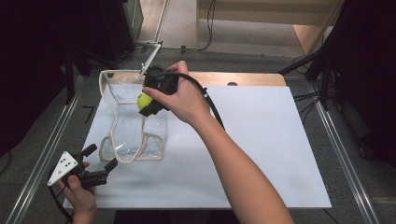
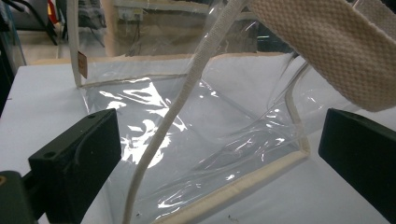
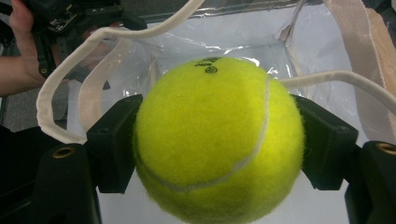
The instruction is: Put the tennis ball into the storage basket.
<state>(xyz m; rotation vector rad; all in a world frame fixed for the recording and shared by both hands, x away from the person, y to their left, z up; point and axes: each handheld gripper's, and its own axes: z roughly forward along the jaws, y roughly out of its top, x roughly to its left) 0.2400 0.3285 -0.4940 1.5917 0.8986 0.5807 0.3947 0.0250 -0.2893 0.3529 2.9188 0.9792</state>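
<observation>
The tennis ball [image 3: 217, 140] sits pinched between the jaws of the right gripper [image 1: 148, 100], above the open mouth of the clear bag [image 1: 133, 126] — a see-through bag with cream trim and straps, lying on the white surface [image 1: 261, 149]. The left gripper [image 1: 99, 164] waits near the bag's near corner, jaws spread, holding nothing.

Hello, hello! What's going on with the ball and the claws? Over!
Right claw shut on tennis ball, over clear bag. Left claw open by bag's near edge. Bag strap loops near the opening.
</observation>
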